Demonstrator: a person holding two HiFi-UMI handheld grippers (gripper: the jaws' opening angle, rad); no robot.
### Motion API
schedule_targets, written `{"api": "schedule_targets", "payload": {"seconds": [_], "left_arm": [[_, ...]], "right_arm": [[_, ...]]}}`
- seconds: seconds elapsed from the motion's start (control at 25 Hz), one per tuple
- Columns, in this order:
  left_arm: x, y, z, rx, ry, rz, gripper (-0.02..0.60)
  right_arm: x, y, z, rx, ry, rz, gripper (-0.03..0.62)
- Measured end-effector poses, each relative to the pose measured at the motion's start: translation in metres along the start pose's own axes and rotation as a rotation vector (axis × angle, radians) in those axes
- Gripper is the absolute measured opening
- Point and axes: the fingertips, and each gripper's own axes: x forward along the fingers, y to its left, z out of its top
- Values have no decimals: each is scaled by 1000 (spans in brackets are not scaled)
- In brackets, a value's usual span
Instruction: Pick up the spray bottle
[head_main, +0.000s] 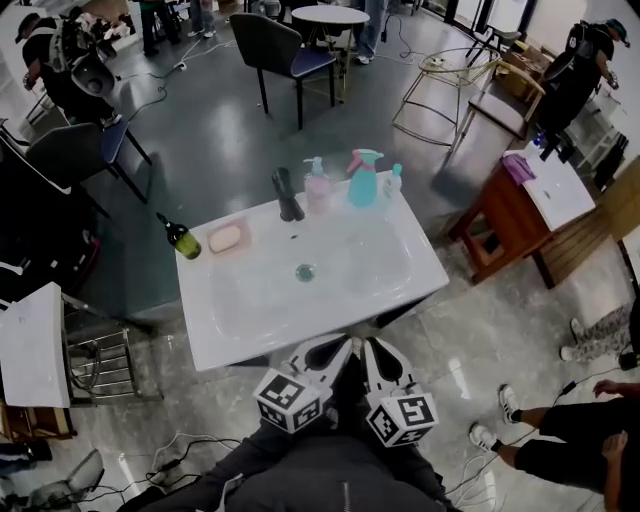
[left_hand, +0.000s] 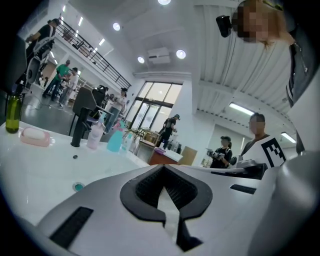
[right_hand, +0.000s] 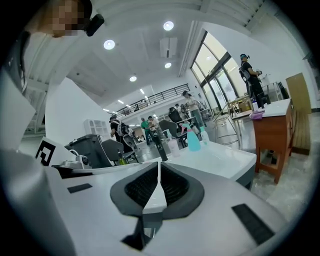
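Note:
The spray bottle (head_main: 362, 178), teal with a pink trigger head, stands upright on the far rim of the white sink (head_main: 230, 335). It sits between a pink pump bottle (head_main: 317, 186) and a small teal bottle (head_main: 392, 182). It also shows in the left gripper view as spray bottle (left_hand: 115, 138) and in the right gripper view as spray bottle (right_hand: 193, 139). Both grippers hover side by side at the sink's near edge, well short of the bottle. My left gripper (head_main: 328, 352) (left_hand: 162, 168) is shut and holds nothing. My right gripper (head_main: 374, 352) (right_hand: 159, 164) is likewise shut and holds nothing.
A black faucet (head_main: 287, 195), a pink soap on its dish (head_main: 226, 238) and a green bottle (head_main: 181, 238) stand along the sink's back and left. The drain (head_main: 305, 272) lies mid-basin. A wooden table (head_main: 505, 215) is to the right, with chairs and people around.

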Motion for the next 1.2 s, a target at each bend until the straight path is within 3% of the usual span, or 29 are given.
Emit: {"api": "schedule_targets", "payload": {"seconds": [0.68,1.0,1.2], "left_arm": [[141,106,70,11,-42,128,6],[180,137,94,9,-99,183,6],[199,150,108,5,-131,208,6]], "right_arm": [[149,-115,82,-53,22,99,11],[205,-152,116,-172,49,214,11],[238,-157,146,-328,65,362,12]]}}
